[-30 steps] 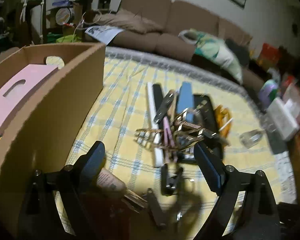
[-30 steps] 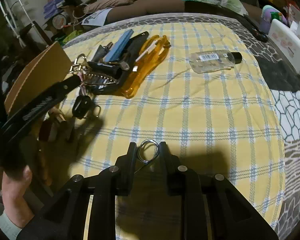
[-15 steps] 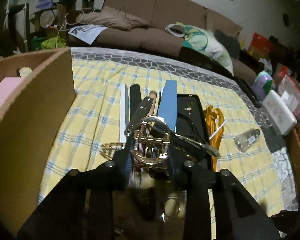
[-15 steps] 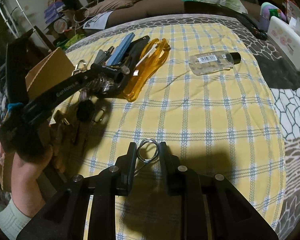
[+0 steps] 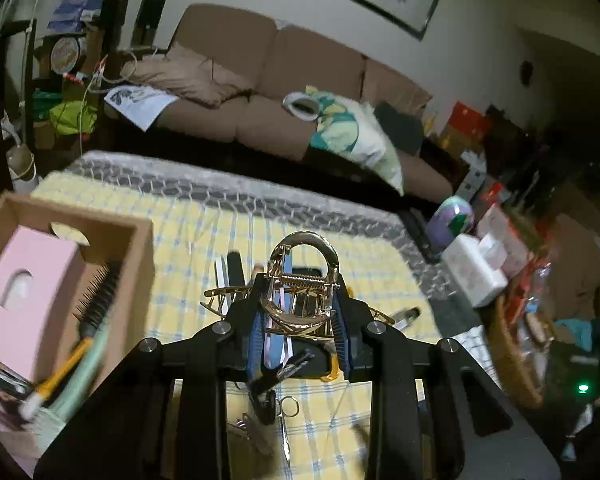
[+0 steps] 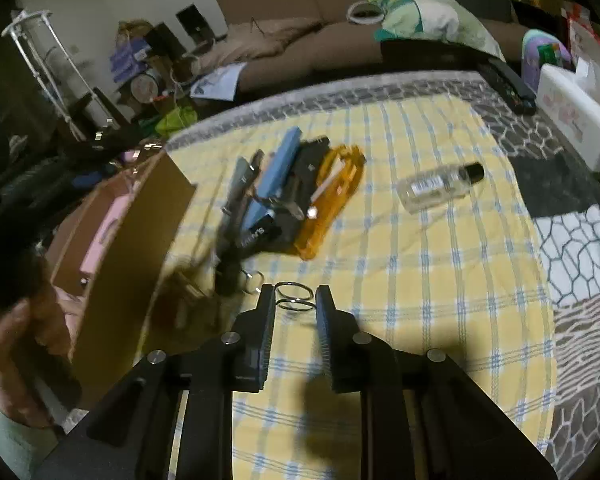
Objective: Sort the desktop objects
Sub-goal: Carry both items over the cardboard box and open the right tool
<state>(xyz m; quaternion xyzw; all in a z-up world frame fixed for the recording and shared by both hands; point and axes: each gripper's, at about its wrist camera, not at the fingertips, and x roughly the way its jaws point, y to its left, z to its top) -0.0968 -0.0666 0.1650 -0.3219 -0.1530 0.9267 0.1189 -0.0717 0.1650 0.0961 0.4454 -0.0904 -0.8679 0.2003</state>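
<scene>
Sort partly done — cardboard box [image 5: 140, 264] already holds a pink case [image 5: 28, 292] and a hairbrush [image 5: 98, 300]; pile of tools [image 6: 284, 196] right of box plus clear bottle [image 6: 440, 186] farther right still out. Left gripper [image 5: 298, 320] clenched on gold hair clip [image 5: 304, 280], held above the pile, tilted down. Right gripper [image 6: 294, 308] closing on metal ring [image 6: 294, 296] w/ pads on it, lifted — not yet over box.

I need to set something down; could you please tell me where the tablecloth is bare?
Bare: the yellow checked cloth from the clear bottle down to the near edge. Crowded: the tool pile beside the cardboard box.
</scene>
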